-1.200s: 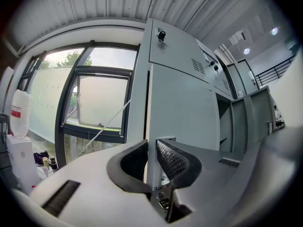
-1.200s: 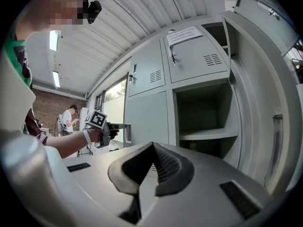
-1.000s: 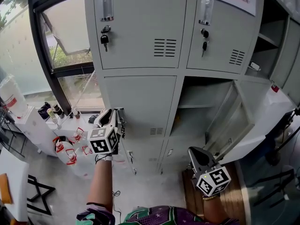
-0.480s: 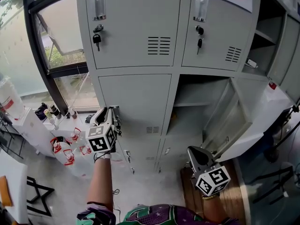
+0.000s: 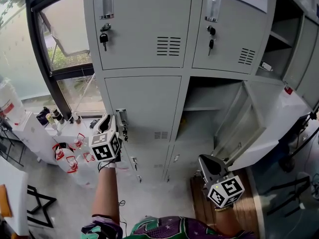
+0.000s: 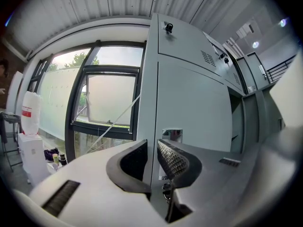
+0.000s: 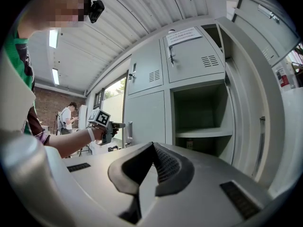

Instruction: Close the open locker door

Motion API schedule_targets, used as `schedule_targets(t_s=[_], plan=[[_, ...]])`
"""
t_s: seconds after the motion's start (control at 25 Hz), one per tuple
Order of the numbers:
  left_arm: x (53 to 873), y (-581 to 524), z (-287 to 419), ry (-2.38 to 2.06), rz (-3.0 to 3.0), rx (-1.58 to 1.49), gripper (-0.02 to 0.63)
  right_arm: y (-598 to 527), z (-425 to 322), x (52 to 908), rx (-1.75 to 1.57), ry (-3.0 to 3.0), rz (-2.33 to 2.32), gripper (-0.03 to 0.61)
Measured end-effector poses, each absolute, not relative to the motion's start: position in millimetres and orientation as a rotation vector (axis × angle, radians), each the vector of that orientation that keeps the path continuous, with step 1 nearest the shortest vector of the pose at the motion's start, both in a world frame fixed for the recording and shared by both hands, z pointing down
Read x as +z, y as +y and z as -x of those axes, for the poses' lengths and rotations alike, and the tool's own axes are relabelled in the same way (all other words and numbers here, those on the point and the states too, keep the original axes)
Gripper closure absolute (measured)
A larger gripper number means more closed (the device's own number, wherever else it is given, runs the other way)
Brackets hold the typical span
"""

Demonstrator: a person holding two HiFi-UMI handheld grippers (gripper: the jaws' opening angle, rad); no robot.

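Two grippers point level at a grey locker bank. The left gripper sits just beside the handle of a closed door, its jaws parted by a narrow gap with nothing clamped between them. The right gripper hangs low before the open compartment, jaws clenched together and empty. The open locker door stands swung out to the right of that compartment, near the right gripper.
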State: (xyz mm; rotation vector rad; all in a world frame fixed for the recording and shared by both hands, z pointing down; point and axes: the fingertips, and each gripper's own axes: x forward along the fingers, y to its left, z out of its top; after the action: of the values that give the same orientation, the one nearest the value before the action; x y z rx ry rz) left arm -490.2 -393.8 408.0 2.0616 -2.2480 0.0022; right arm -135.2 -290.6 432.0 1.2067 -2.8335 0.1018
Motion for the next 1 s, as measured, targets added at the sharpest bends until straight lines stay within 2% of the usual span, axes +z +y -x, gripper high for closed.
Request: schedule_targets(t_s=[0.52, 1.0], plan=[[412, -356, 443, -2.201, -2.123, -0.010, 0.537, -261, 103, 425, 0.066, -2.831, -1.270, 0.571], [398, -305, 333, -2.098, -2.314, 0.035, 0.537, -227, 47, 407, 0.016, -2.851, -1.316, 0.571]])
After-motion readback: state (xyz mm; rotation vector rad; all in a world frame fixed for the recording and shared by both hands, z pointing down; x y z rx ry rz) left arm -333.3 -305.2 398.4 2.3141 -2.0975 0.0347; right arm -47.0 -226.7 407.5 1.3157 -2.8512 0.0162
